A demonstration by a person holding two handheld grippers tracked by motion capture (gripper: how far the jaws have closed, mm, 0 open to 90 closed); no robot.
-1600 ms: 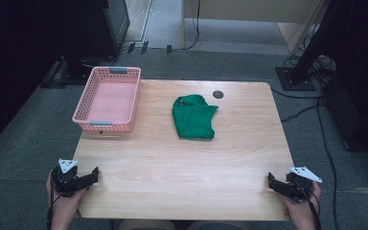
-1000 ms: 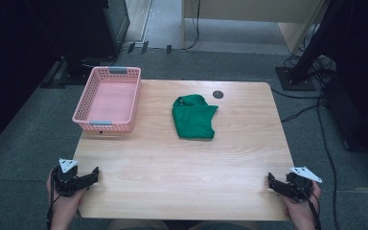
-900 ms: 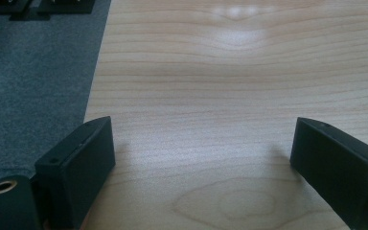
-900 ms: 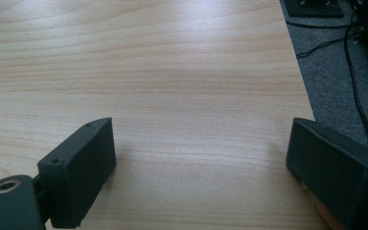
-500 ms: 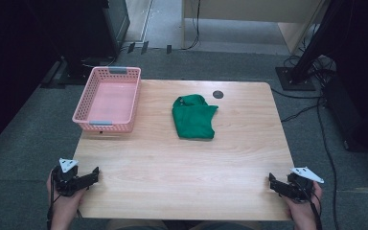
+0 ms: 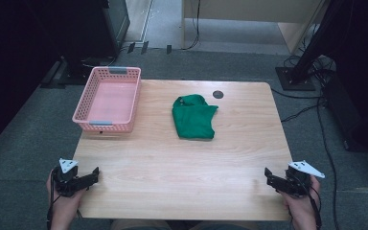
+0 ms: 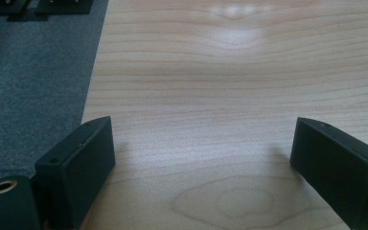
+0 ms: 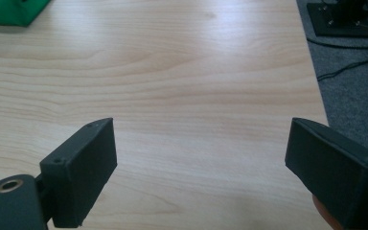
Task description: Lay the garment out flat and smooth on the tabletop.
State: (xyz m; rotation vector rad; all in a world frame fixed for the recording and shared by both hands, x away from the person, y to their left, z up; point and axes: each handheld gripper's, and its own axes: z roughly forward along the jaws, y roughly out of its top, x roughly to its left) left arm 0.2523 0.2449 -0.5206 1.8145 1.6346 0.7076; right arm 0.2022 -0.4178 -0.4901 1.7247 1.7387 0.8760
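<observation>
left gripper [image 6: 95,173] fingers spread, right gripper [image 6: 267,175] likewise

Your high view looks forward and down from above your side, taking the whole table [image 6: 182,163]. Each gripper view sits low and very close to the tabletop, facing away from you. The right gripper view shares the green cloth [image 8: 9,12] in its upper left corner with the high view.

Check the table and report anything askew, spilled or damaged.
Nothing stands out. The green cloth lies loosely folded mid-table, the pink basket sits upright and empty at the far left corner, and the left gripper and right gripper rest open at the near edge.
</observation>
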